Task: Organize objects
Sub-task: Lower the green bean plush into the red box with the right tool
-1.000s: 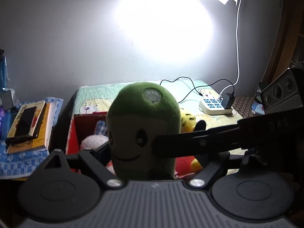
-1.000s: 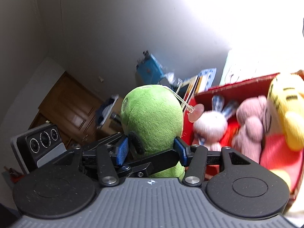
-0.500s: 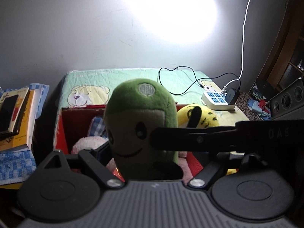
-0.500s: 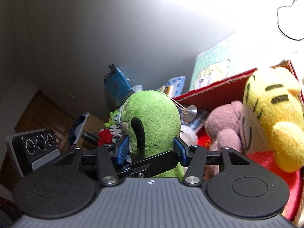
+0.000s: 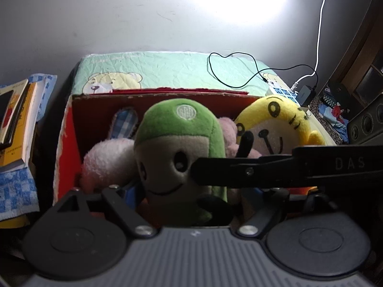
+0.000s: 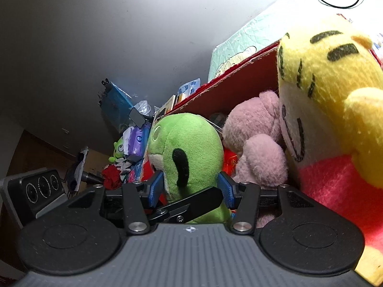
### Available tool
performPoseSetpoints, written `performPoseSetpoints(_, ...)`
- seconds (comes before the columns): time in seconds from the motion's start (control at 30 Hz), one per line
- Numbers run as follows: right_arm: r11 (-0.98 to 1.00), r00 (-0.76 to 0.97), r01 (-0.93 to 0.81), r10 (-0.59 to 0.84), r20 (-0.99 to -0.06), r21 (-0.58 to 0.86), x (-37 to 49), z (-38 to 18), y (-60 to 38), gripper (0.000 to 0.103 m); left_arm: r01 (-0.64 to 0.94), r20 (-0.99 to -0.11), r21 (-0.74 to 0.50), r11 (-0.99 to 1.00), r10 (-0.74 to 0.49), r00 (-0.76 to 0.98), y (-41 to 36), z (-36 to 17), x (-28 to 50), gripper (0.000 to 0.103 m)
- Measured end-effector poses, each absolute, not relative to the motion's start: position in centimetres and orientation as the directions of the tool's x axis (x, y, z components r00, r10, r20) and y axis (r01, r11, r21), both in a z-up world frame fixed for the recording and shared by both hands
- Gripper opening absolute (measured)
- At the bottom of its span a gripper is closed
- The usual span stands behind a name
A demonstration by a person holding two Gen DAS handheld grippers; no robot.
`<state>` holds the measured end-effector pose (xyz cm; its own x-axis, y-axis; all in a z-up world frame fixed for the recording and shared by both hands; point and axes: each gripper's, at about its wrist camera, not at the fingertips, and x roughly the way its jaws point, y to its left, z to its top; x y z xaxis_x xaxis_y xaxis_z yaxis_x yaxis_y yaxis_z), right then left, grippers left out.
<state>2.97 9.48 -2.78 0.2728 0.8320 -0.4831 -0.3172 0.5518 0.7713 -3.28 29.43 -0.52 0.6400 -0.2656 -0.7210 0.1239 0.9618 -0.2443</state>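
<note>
While I lower the green plush toy [image 6: 189,150] into the red box [image 5: 69,129], both claws are on it. My right claw [image 6: 191,189] has its blue pads on the toy's two sides and is squeezing in. My left claw [image 5: 189,191] has the toy between its fingers, but I cannot tell if it grips. It looks soft, light and squashy, so holding its fat middle works best. A yellow tiger [image 6: 335,91] and pink bear [image 6: 261,141] sit just right of my right claw.
</note>
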Motion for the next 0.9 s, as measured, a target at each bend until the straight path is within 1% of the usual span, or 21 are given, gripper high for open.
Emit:
performPoseSetpoints(0.07,0.57,0.278,-0.31,0.819,-0.501,0.761,2.9,-2.9,9.9,0.053,0.114,-0.731,-0.222,0.968,-0.243,0.637,29.6,-0.7,-3.0,0.086)
performPoseSetpoints(0.17,0.57,0.275,-0.301,0.819,-0.503,0.764,3.0,-3.2,9.7,0.053,0.114,-0.74,-0.21,0.971,-0.234,0.63,29.7,-1.0,-2.8,0.087)
performPoseSetpoints(0.33,0.575,0.284,-0.294,0.815,-0.505,0.763,2.8,-3.2,8.7,0.052,0.125,-0.749,-0.22,0.968,-0.249,0.613,29.4,-1.0,-2.8,0.093)
performPoseSetpoints(0.5,0.608,0.311,-0.308,0.791,-0.527,0.732,2.6,-2.6,8.0,0.046,0.139,-0.758,-0.198,0.97,-0.241,0.607,28.9,-0.6,-3.4,0.094)
performPoseSetpoints(0.7,0.605,0.307,-0.266,0.791,-0.529,0.751,3.2,-3.4,8.4,0.044,0.137,-0.755,-0.148,0.98,-0.201,0.625,28.6,0.1,-4.4,0.094)
performPoseSetpoints(0.9,0.617,0.312,-0.279,0.783,-0.539,0.736,2.9,-3.0,8.0,0.042,0.09,-0.79,-0.125,0.988,-0.153,0.594,28.4,-0.5,-3.5,0.093)
